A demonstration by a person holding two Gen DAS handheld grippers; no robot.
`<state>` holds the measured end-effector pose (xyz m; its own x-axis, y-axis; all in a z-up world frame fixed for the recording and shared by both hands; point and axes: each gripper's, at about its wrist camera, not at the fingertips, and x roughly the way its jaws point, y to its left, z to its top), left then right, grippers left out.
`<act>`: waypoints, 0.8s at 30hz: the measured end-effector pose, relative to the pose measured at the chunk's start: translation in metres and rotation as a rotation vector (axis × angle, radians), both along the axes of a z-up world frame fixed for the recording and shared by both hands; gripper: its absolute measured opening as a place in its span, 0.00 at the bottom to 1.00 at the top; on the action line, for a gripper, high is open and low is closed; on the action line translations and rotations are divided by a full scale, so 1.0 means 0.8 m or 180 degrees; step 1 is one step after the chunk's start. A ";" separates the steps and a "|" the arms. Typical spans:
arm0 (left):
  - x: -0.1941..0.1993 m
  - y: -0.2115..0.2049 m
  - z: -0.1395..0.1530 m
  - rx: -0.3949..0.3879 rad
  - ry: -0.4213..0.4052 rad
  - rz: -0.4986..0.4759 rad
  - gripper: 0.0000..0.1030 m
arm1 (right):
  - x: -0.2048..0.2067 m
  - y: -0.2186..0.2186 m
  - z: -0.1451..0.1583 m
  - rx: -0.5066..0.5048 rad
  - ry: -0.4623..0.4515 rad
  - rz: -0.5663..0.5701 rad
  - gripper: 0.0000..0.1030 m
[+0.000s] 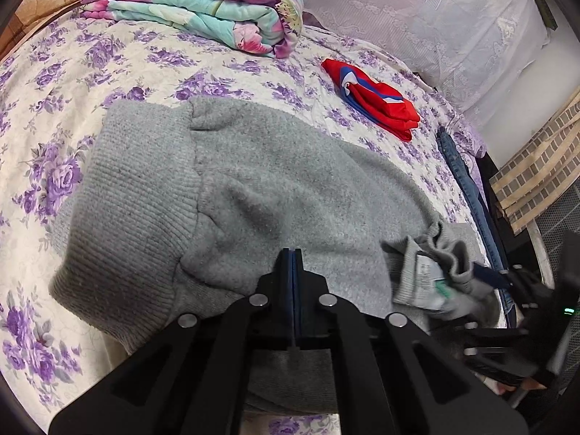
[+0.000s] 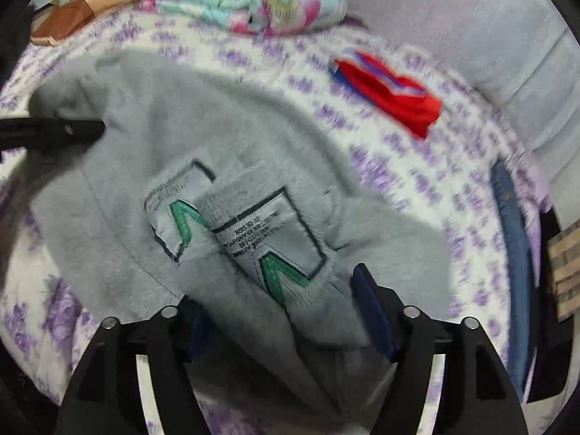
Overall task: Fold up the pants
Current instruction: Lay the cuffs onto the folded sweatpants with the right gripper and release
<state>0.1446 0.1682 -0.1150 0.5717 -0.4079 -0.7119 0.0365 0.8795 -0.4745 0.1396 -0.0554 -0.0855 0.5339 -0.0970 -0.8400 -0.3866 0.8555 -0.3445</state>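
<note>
From the left wrist, the grey pants (image 1: 253,188) lie spread on the floral bed (image 1: 47,83), ribbed waistband to the left. The left tool (image 1: 292,253) is pressed together over the fabric; whether it pinches cloth, I cannot tell. A red garment (image 1: 373,98) lies beyond.

From the right wrist, blurred, the right tool (image 2: 282,290) is spread around a bunched fold with labels (image 2: 268,232).

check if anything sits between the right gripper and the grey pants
Nothing visible does. The right gripper has its fingers spread around a bunched, labelled fold of the grey pants, with no other item between them.
</note>
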 end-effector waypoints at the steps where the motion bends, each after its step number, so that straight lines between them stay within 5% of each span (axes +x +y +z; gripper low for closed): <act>1: 0.000 0.000 0.000 0.0001 0.0000 0.0000 0.02 | -0.001 0.004 -0.005 -0.0055 -0.0008 0.0017 0.71; 6: 0.000 -0.001 0.001 -0.0003 -0.0001 -0.0010 0.02 | -0.023 0.009 0.031 -0.0084 0.0000 0.0141 0.70; 11: 0.000 -0.001 0.001 -0.0004 -0.0002 -0.0010 0.02 | -0.029 -0.002 0.092 0.0455 0.0177 0.0261 0.80; 15: -0.001 -0.001 0.001 -0.0010 -0.0001 -0.0009 0.01 | -0.022 -0.003 0.103 0.0747 0.0358 0.0314 0.78; 17: -0.001 -0.002 0.001 -0.0003 -0.0002 -0.0008 0.02 | -0.007 -0.006 0.095 0.1002 0.0604 0.0297 0.39; 19: -0.001 -0.001 0.001 -0.0006 -0.0002 -0.0007 0.02 | 0.011 -0.005 0.074 0.0961 0.0755 0.0210 0.20; 22: -0.001 -0.001 0.001 -0.0002 -0.0004 -0.0008 0.01 | 0.038 0.000 0.011 0.0848 0.1052 0.0008 0.20; 24: -0.001 -0.002 0.001 -0.0002 -0.0008 -0.0004 0.01 | 0.038 0.006 -0.004 0.0885 0.0955 0.0031 0.22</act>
<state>0.1437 0.1669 -0.1140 0.5730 -0.4092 -0.7101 0.0390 0.8791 -0.4751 0.1699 -0.0505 -0.0884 0.2608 0.1596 -0.9521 -0.4432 0.8960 0.0288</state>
